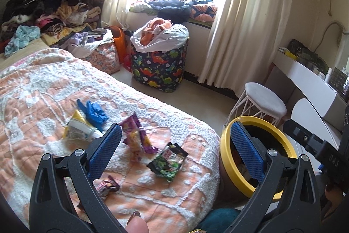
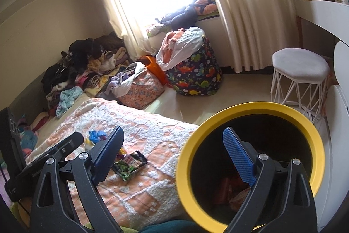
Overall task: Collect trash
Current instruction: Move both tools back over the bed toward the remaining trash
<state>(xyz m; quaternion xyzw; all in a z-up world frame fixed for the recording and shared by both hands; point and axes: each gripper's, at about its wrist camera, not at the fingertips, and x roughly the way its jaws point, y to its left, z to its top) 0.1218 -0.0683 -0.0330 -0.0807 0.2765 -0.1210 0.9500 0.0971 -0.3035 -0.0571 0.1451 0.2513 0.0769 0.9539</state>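
Observation:
Trash lies on the orange and white bed cover (image 1: 43,102): a green and black snack packet (image 1: 169,164), a purple wrapper (image 1: 137,141), a yellow and white packet (image 1: 79,129), a blue glove (image 1: 92,111) and a small wrapper (image 1: 106,186) by the left finger. My left gripper (image 1: 176,145) is open and empty above the packets. The yellow-rimmed bin (image 2: 250,110) stands beside the bed with trash inside. My right gripper (image 2: 174,147) is open and empty over the bin's rim. The green packet (image 2: 128,164) also shows in the right wrist view.
A dinosaur-print laundry bag (image 1: 160,67), a pink bag (image 1: 102,54) and a clothes pile (image 1: 50,8) stand beyond the bed. A white stool (image 1: 264,99) and a white desk (image 1: 309,78) are on the right. Curtains (image 1: 240,14) hang at the window.

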